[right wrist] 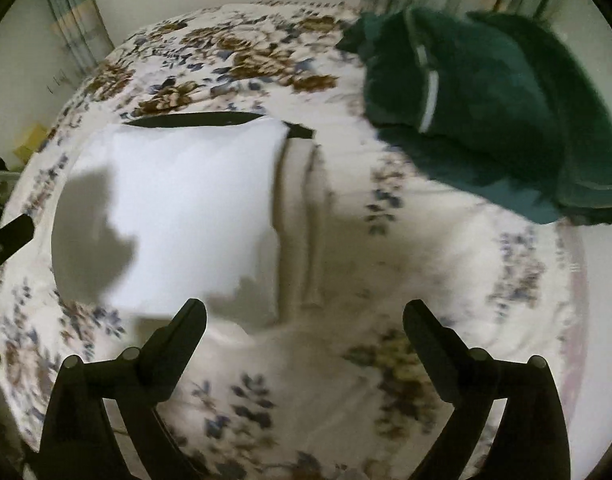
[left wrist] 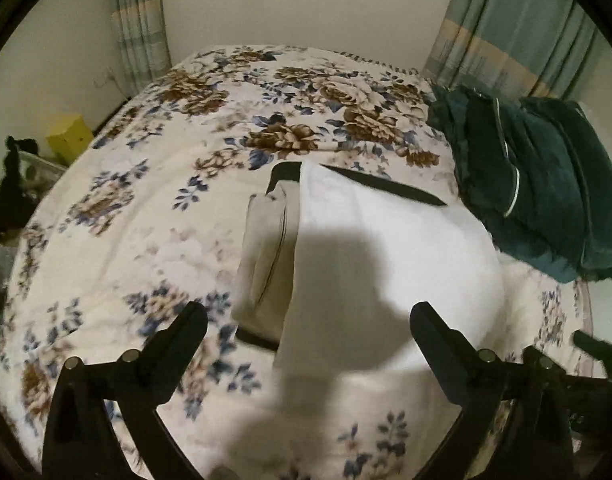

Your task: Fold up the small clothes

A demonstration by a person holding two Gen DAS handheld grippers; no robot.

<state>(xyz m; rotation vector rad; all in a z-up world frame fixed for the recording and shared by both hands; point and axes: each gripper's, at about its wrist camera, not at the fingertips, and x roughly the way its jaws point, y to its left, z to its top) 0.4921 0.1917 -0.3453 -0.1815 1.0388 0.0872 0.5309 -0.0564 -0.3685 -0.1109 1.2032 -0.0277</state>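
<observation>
White garment (left wrist: 386, 248) hides black band (left wrist: 390, 189) partly.

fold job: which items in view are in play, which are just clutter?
In play:
- white garment, folded on the bed
- beige garment, partly under it
- dark green clothes pile

Clutter:
- floral bedspread
- curtains
- yellow box
</observation>
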